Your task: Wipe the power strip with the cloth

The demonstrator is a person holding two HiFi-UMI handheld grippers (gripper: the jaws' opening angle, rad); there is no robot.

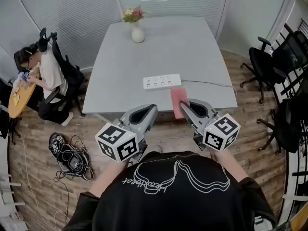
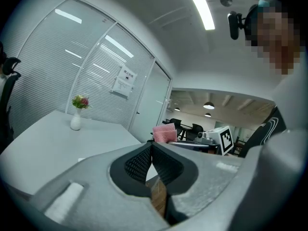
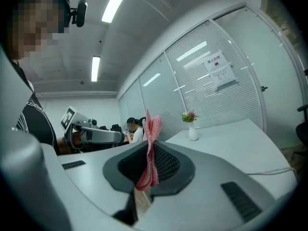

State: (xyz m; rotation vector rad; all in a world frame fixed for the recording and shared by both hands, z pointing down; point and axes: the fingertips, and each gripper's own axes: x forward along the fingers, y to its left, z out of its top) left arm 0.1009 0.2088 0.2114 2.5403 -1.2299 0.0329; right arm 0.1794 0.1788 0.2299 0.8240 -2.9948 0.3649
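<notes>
A white power strip (image 1: 162, 82) lies flat near the front edge of the grey table (image 1: 159, 47), its cable (image 1: 211, 84) running off to the right. My right gripper (image 1: 185, 104) is shut on a pink cloth (image 1: 178, 100), held just above the table's front edge, a little nearer me than the strip. The cloth (image 3: 150, 148) sticks up between the right jaws; the right gripper (image 3: 149, 143) points at the table. My left gripper (image 1: 151, 109) hangs shut and empty off the table's front edge. The left gripper (image 2: 151, 147) looks over at the cloth (image 2: 164, 133).
A white vase with flowers (image 1: 136, 25) stands at the table's far end. A seated person (image 1: 44, 76) is at the far left beside a round wooden table. Black office chairs (image 1: 279, 61) crowd the right side. Cables and a shoe (image 1: 70, 155) lie on the floor at left.
</notes>
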